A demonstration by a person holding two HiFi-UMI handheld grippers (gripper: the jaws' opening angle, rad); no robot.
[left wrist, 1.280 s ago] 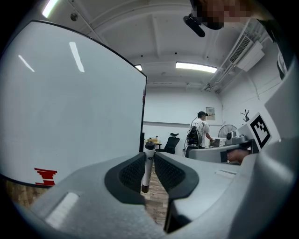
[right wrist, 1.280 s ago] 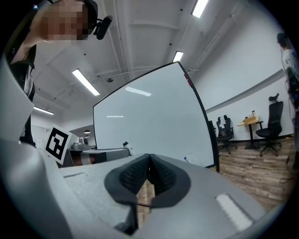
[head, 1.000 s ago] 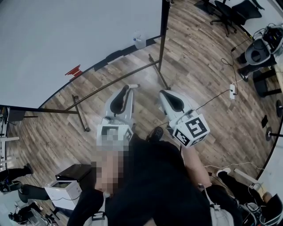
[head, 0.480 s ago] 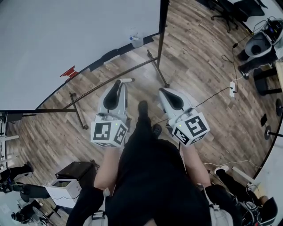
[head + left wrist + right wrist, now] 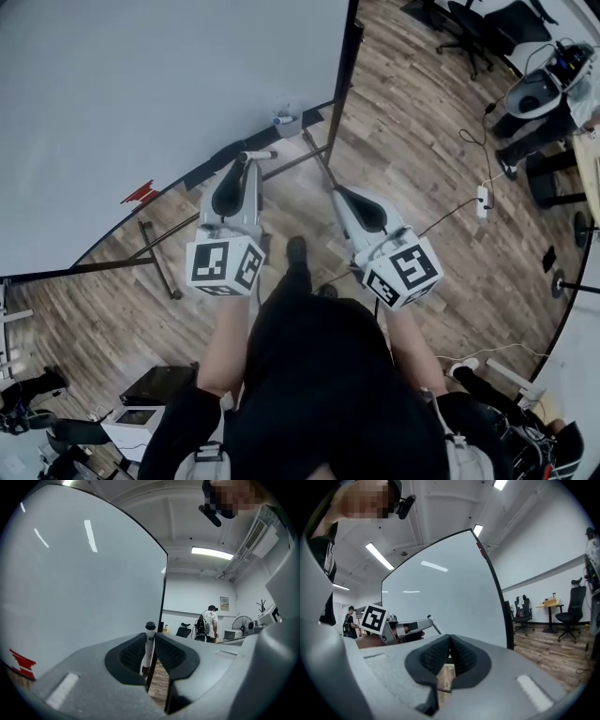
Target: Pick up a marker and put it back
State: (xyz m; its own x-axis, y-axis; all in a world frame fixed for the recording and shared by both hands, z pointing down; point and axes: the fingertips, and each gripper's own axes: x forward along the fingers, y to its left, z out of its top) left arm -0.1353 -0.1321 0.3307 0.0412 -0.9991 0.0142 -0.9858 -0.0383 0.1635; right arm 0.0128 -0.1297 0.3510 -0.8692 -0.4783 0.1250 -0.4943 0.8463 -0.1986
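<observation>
A white marker with a black cap [image 5: 149, 641] stands upright between the pads of my left gripper [image 5: 151, 644], which is shut on it. In the head view the marker [image 5: 262, 155] sticks out sideways at the tip of the left gripper [image 5: 246, 163], close to the lower edge of the whiteboard [image 5: 141, 94]. My right gripper [image 5: 337, 193] is held level beside it, a little further from the board. Its jaws [image 5: 450, 645] are shut with nothing between them. The right gripper view also catches the left gripper [image 5: 410, 627] and the marker [image 5: 434, 624].
A small clear cup [image 5: 287, 122] sits at the whiteboard's bottom edge. The board's black stand bars [image 5: 323, 155] cross the wooden floor. A red mark [image 5: 141, 193] is on the board. A power strip [image 5: 483, 199] with a cable, office chairs [image 5: 469, 23] and boxes [image 5: 141, 422] lie around.
Both grippers have moved forward toward the whiteboard, the left one further. The marker has stayed in the left jaws.
</observation>
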